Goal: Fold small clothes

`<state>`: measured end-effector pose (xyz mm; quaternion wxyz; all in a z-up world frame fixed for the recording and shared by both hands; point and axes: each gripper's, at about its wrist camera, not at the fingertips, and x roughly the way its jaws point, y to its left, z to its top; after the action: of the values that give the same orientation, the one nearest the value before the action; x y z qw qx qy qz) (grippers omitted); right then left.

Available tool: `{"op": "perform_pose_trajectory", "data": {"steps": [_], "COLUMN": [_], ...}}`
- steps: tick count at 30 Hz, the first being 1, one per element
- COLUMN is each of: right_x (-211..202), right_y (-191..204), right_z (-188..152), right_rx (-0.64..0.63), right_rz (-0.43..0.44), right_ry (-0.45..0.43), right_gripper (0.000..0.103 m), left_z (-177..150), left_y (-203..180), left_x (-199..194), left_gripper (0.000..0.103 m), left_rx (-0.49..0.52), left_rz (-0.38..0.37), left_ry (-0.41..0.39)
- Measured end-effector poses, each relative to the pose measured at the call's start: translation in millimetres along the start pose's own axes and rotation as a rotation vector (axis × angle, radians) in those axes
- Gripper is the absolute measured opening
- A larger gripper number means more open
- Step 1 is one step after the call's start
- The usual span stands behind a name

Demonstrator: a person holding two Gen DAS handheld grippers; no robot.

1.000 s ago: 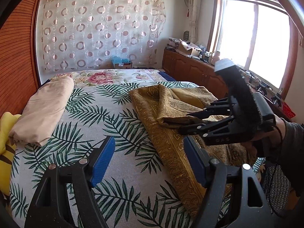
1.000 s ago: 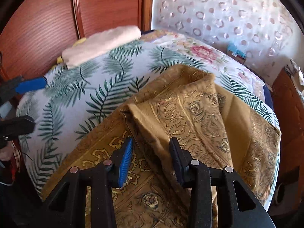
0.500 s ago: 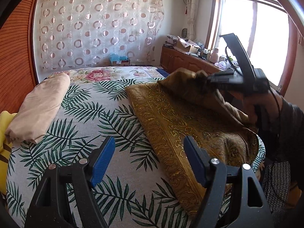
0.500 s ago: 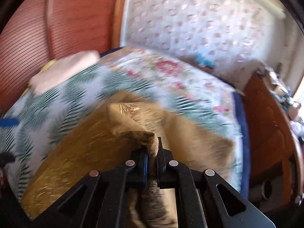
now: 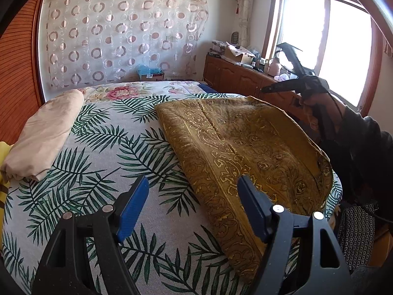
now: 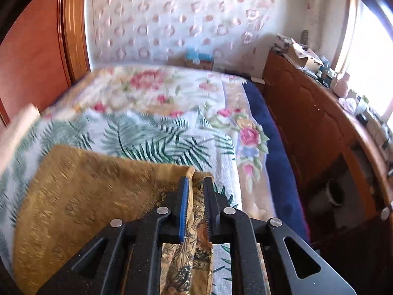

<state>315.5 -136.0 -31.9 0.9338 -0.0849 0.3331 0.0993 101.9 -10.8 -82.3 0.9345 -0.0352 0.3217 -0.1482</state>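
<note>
Left wrist view shows the plainest change: a second ago the golden patterned cloth lay with a flap doubled back on itself near the middle of the bed, and the right hand-held gripper hovered over that flap with its fingers apart; half a second ago it had pinched the flap and lifted it, and now the flap has been carried out toward 2 o'clock, so the cloth lies opened into one broad sheet from the centre of the frame out to 4 o'clock, its far corner raised off the bed where the right tool holds it. I read this as an unfolding and spreading step: the garment is being laid flat so that a clean fold can begin, and the folding proper looks not yet started. In the right wrist view the right hand-held gripper has its two fingers drawn close with only a narrow slot between them, and a strip of the golden cloth runs through that slot, so it is clamped on the fabric's edge, the rest spreading toward 9 o'clock. The left hand-held gripper stands wide apart and holds nothing; its right finger sits over the near border of the cloth, though whether it touches I cannot tell. A folded beige piece lies well apart at 9 o'clock beside the headboard.
</note>
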Motion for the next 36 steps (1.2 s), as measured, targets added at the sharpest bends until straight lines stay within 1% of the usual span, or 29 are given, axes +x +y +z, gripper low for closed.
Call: {"op": "perform_pose_trajectory", "data": {"steps": [3, 4, 7, 8, 10, 11, 16, 19, 23, 26, 30, 32, 36], "right_x": [-14, -19, -34, -45, -63, -73, -100, -119, -135, -144, -143, -142, -133], "right_y": [5, 8, 9, 5, 4, -3, -12, -17, -16, -13, -20, -22, -24], "right_z": [-6, -9, -29, -40, -65, -76, -118, -137, -150, -153, -157, -157, -160], "right_rx": [-0.015, -0.024, -0.037, -0.037, -0.042, -0.043, -0.040, -0.024, -0.022, -0.001, 0.071, 0.075, 0.084], "right_rz": [0.011, 0.017, 0.057, 0.078, 0.107, 0.113, 0.129, 0.135, 0.130, 0.135, 0.182, 0.156, 0.128], "right_ry": [-0.031, -0.037, -0.048, -0.056, -0.062, -0.062, -0.057, -0.043, -0.038, -0.023, 0.007, 0.004, 0.040], "right_gripper": [0.014, 0.016, 0.020, 0.024, 0.026, 0.026, 0.028, 0.041, 0.046, 0.049, 0.051, 0.051, 0.051], "left_z": [0, 0, -1, -1, -2, -2, -1, -2, -2, -2, -2, -2, -4], "left_y": [0, -1, -4, -5, -6, -7, -12, -15, -17, -17, -18, -17, -16], "left_x": [1, 1, 1, 1, 2, 3, 5, 6, 8, 9, 8, 9, 10], "left_gripper": [0.075, 0.075, 0.075, 0.075, 0.075, 0.075, 0.075, 0.075, 0.075, 0.075, 0.075, 0.075, 0.075], "left_rx": [-0.002, -0.001, 0.005, 0.008, 0.010, 0.009, 0.012, 0.019, 0.019, 0.021, 0.021, 0.018, 0.017], "left_rz": [-0.003, -0.003, -0.009, -0.011, -0.013, -0.014, -0.022, -0.025, -0.028, -0.027, -0.026, -0.026, -0.027], "left_ry": [0.003, 0.003, 0.002, 0.003, 0.004, 0.008, 0.009, 0.012, 0.017, 0.021, 0.022, 0.024, 0.028]}}
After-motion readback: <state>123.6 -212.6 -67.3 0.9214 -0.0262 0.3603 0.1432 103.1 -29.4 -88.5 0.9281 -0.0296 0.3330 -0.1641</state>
